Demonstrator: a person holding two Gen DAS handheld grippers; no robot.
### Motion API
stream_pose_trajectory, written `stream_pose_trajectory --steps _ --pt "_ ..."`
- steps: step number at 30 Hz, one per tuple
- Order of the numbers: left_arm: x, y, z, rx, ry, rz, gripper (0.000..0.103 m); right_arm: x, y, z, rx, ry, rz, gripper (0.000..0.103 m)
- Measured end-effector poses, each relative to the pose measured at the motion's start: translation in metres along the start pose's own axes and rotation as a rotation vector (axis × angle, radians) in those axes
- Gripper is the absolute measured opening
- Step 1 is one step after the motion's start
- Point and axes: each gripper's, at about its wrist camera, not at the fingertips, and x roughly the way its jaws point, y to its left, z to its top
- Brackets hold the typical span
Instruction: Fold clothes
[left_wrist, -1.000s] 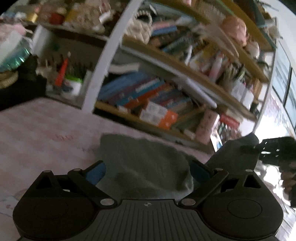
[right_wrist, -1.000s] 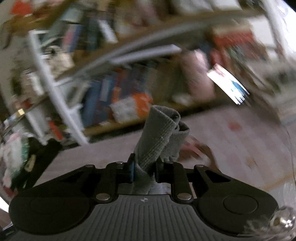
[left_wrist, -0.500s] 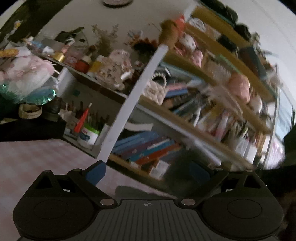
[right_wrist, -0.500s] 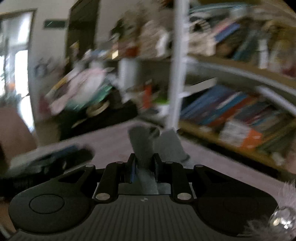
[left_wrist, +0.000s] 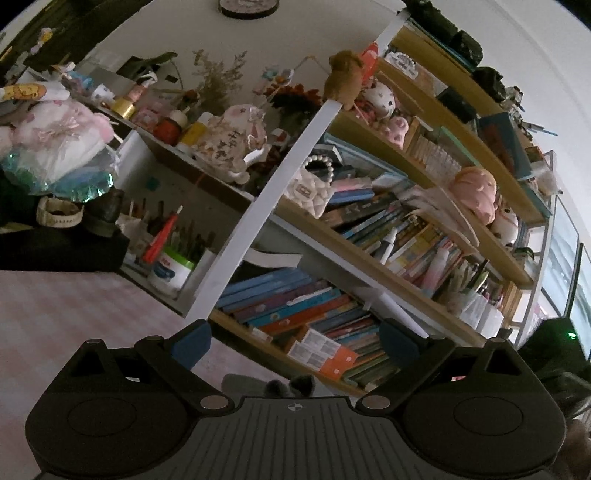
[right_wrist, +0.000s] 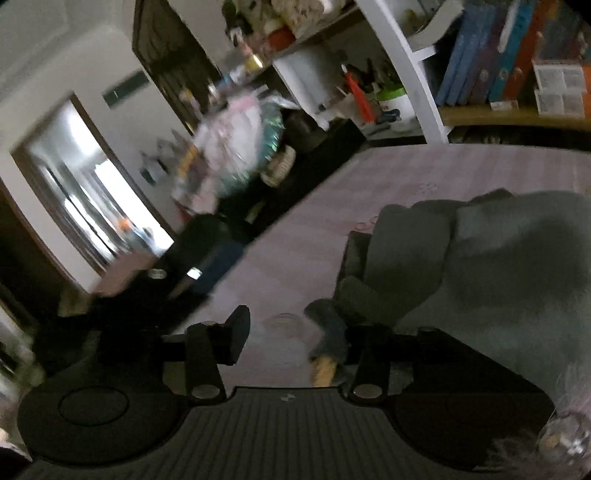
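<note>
A grey garment (right_wrist: 480, 258) lies bunched on the pink checked bed sheet (right_wrist: 314, 229), filling the right side of the right wrist view. My right gripper (right_wrist: 295, 332) is open just above the sheet. One rolled corner of the cloth (right_wrist: 332, 325) rests against its right finger, and nothing is clamped between the jaws. My left gripper (left_wrist: 295, 343) is open and empty, raised and facing the bookshelf. Only a sliver of the grey garment (left_wrist: 288, 386) shows below it, at the edge of the gripper body.
A crowded bookshelf (left_wrist: 369, 258) with a white upright (left_wrist: 266, 206) stands right behind the bed. Plush toys and jars (left_wrist: 55, 147) sit on a dark unit at the left. A bright doorway (right_wrist: 92, 206) shows at the far left. A dark blurred shape (right_wrist: 207, 254) hangs over the sheet's left edge.
My right gripper has swung left and down, opened and let go of the grey garment, which now lies on the sheet. My left gripper has tilted up from the garment toward the shelves.
</note>
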Motion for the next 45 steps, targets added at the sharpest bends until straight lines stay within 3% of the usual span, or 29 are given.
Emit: stream_pose_trajectory --steps 4,11,16,22,28,31,35,36,39,42,45 --pt "0.002 -0.001 -0.001 0.009 0.019 0.001 0.099 -0.041 -0.009 -0.006 0.036 -0.079 -0.013 0.052" --pt "0.009 -0.008 -0.006 0.070 0.066 0.030 0.099 -0.102 -0.049 -0.024 0.099 -0.235 -0.219 0.059" --pt "0.015 -0.013 -0.010 0.117 0.103 0.071 0.099 -0.106 -0.086 -0.040 0.177 -0.234 -0.308 0.062" --pt "0.021 -0.004 -0.010 0.068 0.150 0.089 0.099 -0.093 -0.116 -0.049 0.254 -0.231 -0.263 0.066" --pt "0.042 -0.010 -0.013 0.063 0.265 0.093 0.096 -0.087 -0.125 -0.053 0.279 -0.221 -0.209 0.069" --pt "0.056 -0.016 -0.019 0.075 0.348 0.122 0.084 -0.084 -0.130 -0.055 0.292 -0.216 -0.181 0.072" --pt "0.074 -0.028 -0.027 0.117 0.430 0.146 0.049 -0.085 -0.132 -0.058 0.316 -0.219 -0.163 0.073" --pt "0.073 -0.032 -0.028 0.136 0.420 0.154 0.034 -0.085 -0.131 -0.058 0.314 -0.220 -0.164 0.073" --pt "0.059 -0.048 -0.021 0.190 0.314 0.146 0.008 -0.087 -0.130 -0.060 0.313 -0.222 -0.170 0.074" --pt "0.041 -0.050 -0.006 0.135 0.225 0.098 0.005 -0.089 -0.130 -0.062 0.324 -0.231 -0.165 0.079" --pt "0.041 -0.028 -0.001 0.044 0.254 0.150 0.005 -0.091 -0.131 -0.063 0.347 -0.238 -0.141 0.081"
